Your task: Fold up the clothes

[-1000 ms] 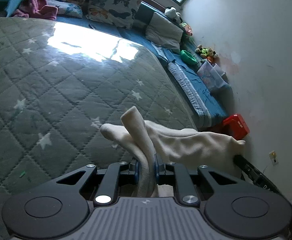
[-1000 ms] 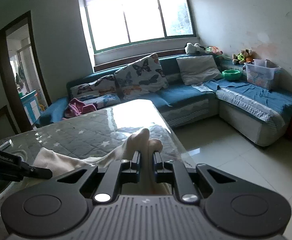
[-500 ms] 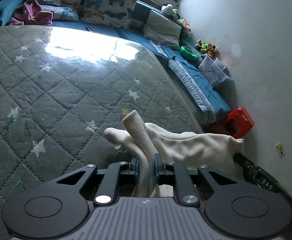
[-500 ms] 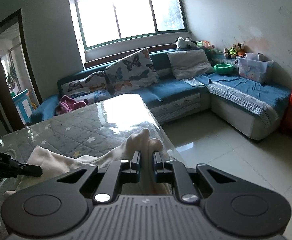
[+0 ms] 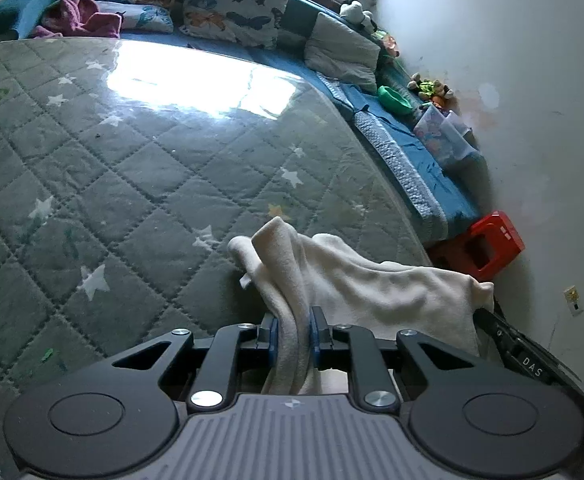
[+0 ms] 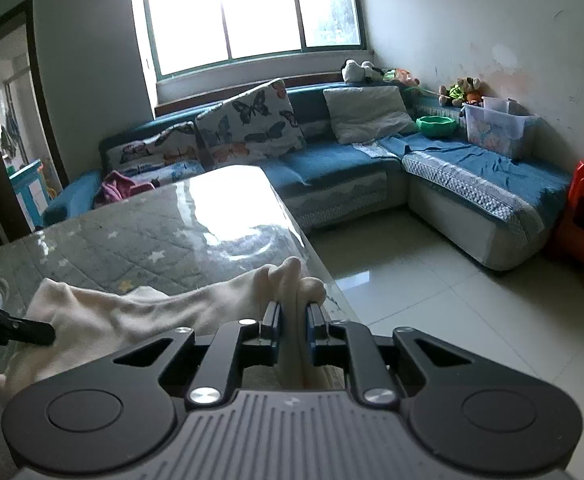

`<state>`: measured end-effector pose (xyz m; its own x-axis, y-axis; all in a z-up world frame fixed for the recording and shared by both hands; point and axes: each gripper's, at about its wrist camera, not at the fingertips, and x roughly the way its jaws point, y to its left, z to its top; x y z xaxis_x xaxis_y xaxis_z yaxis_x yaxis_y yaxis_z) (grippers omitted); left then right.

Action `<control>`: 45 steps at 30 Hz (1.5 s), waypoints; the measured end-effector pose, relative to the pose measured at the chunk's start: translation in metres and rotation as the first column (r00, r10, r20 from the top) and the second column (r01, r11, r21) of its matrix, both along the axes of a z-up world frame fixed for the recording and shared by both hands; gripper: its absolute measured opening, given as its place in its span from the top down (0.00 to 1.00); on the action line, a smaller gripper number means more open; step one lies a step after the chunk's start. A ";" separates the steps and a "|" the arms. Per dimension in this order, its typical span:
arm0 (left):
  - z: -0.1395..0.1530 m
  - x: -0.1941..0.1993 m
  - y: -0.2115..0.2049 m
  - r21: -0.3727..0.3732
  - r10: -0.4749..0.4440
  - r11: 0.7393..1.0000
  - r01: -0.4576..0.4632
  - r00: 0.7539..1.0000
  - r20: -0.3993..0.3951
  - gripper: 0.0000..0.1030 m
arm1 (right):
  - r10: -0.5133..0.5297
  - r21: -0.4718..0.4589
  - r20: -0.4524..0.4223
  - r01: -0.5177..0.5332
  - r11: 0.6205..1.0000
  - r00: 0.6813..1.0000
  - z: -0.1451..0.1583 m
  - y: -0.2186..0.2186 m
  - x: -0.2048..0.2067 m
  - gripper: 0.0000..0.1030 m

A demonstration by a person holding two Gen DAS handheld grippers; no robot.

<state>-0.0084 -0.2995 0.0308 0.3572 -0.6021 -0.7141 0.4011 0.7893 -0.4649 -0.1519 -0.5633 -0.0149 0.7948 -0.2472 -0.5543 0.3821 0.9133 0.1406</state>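
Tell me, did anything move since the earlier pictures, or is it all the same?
Only a little. The cream cloth has come lower toward the quilted table; in the right wrist view the window has slid higher in the picture as that gripper dipped. Nothing was grabbed or dropped. The left gripper and right gripper both stay clamped on bunched ends of the cloth, which still stretches between them.

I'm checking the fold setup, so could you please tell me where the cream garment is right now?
The cream garment hangs stretched between the left gripper and right gripper, over the near right corner of the star-quilted table.
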 end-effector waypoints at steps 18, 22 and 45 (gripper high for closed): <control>-0.003 -0.003 0.010 0.073 0.038 0.996 -0.041 0.998 0.044 0.62 | 0.033 -0.092 -0.048 -0.037 0.995 0.998 -0.001 0.025 -0.002 0.65; -0.003 -0.002 0.018 0.078 0.056 0.995 -0.060 0.997 0.048 0.60 | 0.089 -0.096 -0.044 -0.093 0.991 0.995 0.001 0.045 -0.007 0.59; 0.016 -0.043 -0.002 0.123 -0.067 0.991 0.043 0.977 0.202 0.55 | 0.129 -0.101 -0.117 -0.141 0.985 0.985 -0.024 0.065 -0.060 0.59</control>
